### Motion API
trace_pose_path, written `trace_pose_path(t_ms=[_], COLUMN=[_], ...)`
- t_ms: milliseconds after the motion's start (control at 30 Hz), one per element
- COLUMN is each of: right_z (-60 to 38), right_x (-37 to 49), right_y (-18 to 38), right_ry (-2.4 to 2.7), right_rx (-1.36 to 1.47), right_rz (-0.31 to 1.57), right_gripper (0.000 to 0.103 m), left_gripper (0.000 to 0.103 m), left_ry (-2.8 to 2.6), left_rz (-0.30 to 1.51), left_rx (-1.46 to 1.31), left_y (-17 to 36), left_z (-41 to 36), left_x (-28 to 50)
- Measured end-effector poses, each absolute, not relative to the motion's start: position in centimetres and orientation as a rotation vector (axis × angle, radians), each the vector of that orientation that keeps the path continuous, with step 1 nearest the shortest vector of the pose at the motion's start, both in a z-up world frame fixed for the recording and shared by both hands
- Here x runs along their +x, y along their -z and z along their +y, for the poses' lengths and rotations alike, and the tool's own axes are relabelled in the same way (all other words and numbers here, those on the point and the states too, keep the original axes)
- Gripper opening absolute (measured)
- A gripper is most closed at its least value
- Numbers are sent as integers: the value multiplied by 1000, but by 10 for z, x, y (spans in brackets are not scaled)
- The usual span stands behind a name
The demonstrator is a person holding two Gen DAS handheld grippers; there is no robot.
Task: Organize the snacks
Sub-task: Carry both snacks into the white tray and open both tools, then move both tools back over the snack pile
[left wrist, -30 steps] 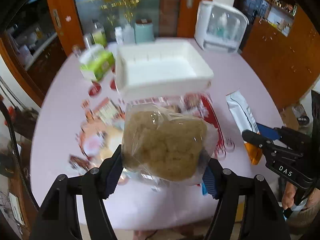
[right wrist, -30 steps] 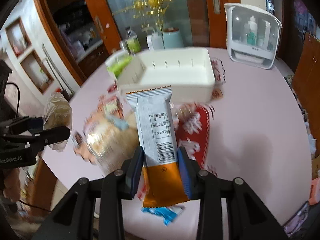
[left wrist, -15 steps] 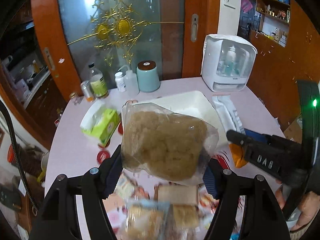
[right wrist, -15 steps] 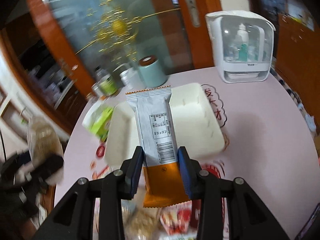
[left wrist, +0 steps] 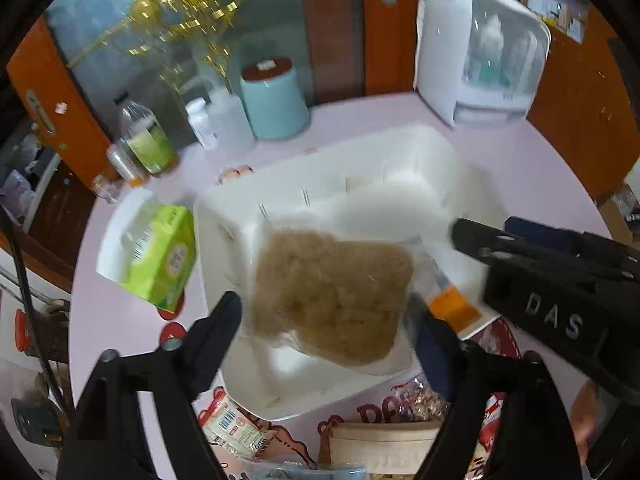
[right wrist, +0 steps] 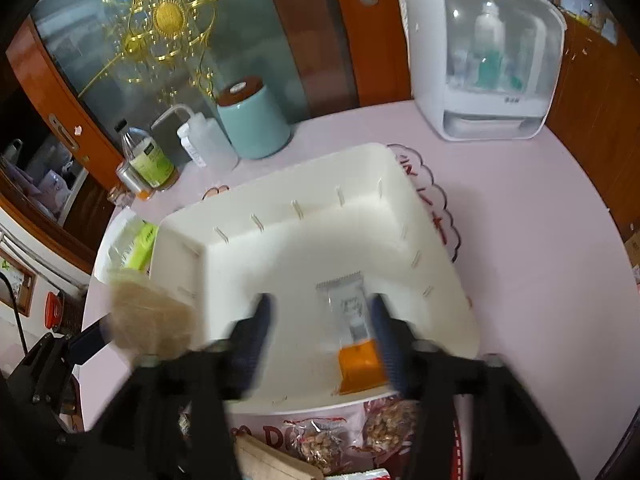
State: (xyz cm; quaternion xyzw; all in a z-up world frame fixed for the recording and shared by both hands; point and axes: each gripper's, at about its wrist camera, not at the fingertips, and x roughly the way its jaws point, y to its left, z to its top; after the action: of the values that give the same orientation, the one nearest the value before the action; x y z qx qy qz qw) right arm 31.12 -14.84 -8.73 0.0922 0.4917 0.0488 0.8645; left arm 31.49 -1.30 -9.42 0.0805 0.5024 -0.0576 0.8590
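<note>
Both hand-held grippers hang over a white bin (right wrist: 304,240) on the pink counter (right wrist: 520,208). Seen from the left wrist, the left hand-held gripper (left wrist: 328,320) has its jaws spread, having just been opening; the clear bag of brown floss-like snack (left wrist: 332,292) lies between the fingers, over the near left part of the bin, and the pads do not seem to press on it, though blur makes contact hard to judge. From the right wrist, the right hand-held gripper (right wrist: 320,320) is likewise spread, its jaws having just been opening, and the grey-and-orange snack packet (right wrist: 354,332) sits between them close to the right finger, over the bin's near wall, orange end toward the camera. That same packet's orange end (left wrist: 452,308) shows in the left view just right of the bag.

Left of the bin lies a green tissue pack (left wrist: 156,256). Behind it stand a teal canister (right wrist: 252,120), a white squeeze bottle (right wrist: 208,144) and a green-labelled bottle (right wrist: 148,156). A white dispenser cabinet (right wrist: 480,52) stands at the far right. More wrapped snacks (right wrist: 352,432) lie on the counter, near the camera, in front of the bin.
</note>
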Motion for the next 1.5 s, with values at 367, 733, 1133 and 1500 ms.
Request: trace_pose_path(t_ms=[367,733,1133,1500], right_z=[-143,-151,-183,-212], right_x=[294,262,195,121], right_y=[94,52,11,-11], right_ry=[-126,-181,-219,-258], right_rx=[192,200,152,109], right_rz=[999,920,824,755], right_gripper=[86,86,86,86], left_gripper=[102,102,102,102], left_ry=[131,141,171,176], left_rz=[1064,1042,1015,927], left_rx=[78,83,85,2], left_y=[97,73,49,28], left_z=[9,-6,-23,-16], left_x=[301,259,193,120])
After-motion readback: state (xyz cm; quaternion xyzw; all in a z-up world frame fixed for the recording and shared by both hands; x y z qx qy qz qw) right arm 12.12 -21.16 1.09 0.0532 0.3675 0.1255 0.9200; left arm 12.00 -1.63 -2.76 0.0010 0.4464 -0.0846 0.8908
